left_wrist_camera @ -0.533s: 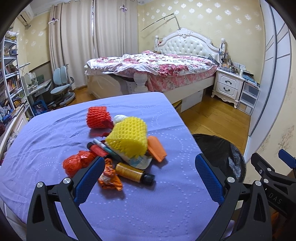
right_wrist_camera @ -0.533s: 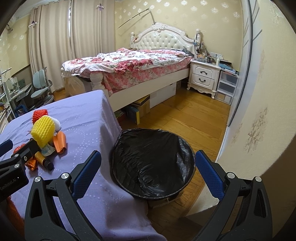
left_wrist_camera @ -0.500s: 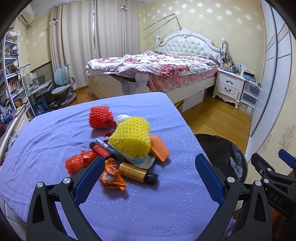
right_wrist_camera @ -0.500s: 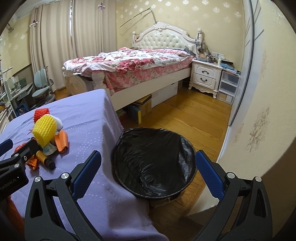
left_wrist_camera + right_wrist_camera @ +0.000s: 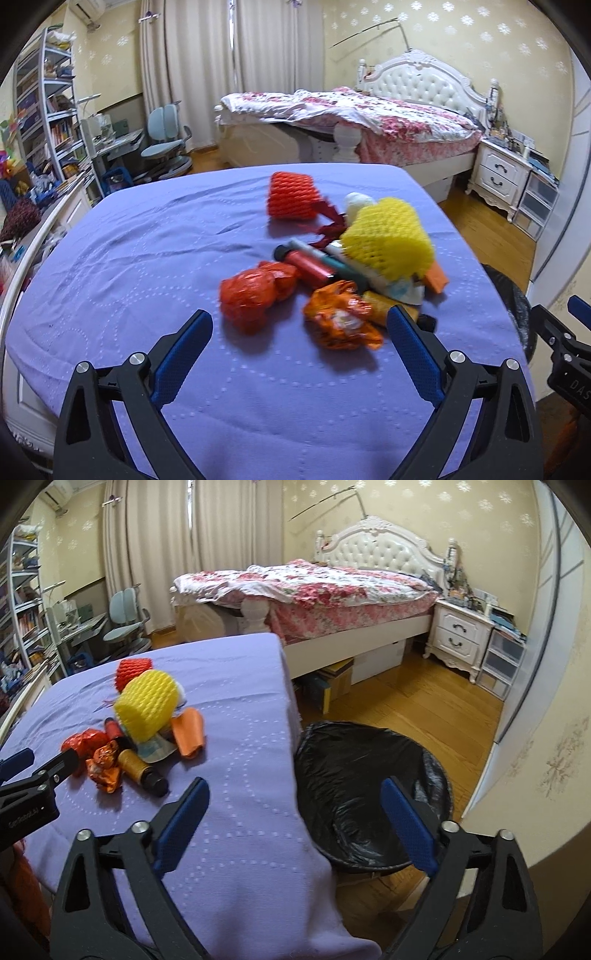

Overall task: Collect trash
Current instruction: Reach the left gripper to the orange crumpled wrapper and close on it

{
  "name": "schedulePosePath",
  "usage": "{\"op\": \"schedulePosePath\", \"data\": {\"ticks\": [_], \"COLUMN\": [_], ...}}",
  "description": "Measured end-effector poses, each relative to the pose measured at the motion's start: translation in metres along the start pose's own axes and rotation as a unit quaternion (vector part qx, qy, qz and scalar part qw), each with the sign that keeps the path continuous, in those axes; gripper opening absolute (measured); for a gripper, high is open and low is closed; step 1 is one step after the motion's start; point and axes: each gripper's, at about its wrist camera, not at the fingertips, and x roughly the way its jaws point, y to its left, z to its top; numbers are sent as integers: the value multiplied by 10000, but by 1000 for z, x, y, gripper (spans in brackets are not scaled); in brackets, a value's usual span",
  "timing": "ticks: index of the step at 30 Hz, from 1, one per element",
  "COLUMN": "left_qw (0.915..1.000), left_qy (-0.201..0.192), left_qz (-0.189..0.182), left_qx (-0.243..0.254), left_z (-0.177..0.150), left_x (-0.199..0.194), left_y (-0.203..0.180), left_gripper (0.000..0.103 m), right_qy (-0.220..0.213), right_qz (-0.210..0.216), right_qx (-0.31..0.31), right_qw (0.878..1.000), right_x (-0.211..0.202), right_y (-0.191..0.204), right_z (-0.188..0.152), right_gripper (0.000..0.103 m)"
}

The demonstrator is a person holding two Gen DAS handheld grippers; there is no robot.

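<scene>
Swinging left and closing in on the pile, the left gripper (image 5: 299, 326) now has the orange wrapper (image 5: 340, 319) and the crumpled red wrapper (image 5: 255, 295) just ahead of its wide-open, empty fingers (image 5: 183, 345); half a second ago those fingers straddled the whole heap from farther back. To me that reads as lining up a first pick, likely one of those two wrappers.

The right gripper (image 5: 295, 821) hangs open and empty too, over the edge of the purple surface (image 5: 236, 782), with the black-lined bin (image 5: 369, 786) on the floor just past it.

Behind the wrappers lie the brown bottle (image 5: 142, 770), red tube (image 5: 308, 267), yellow foam net (image 5: 388, 240) and red foam net (image 5: 291, 195). Nothing is in the bin yet.
</scene>
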Motion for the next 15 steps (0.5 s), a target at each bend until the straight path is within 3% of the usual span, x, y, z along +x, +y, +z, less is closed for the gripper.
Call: {"op": "schedulePosePath", "data": {"ticks": [7, 15], "left_qw": [9995, 9993], "left_qy": [188, 236], "left_qz": [114, -179], "left_qx": [-244, -227], "left_z": [-4, -11], "left_x": [13, 14], "left_y": [26, 21], "left_gripper": [93, 93], "right_qy": [211, 254], "right_qz": [343, 371], "right_qx": [-313, -514], "right_qw": [9987, 9977], "right_x": [14, 21], "right_y": [32, 48], "right_z": [3, 4], "right_gripper": [78, 78]}}
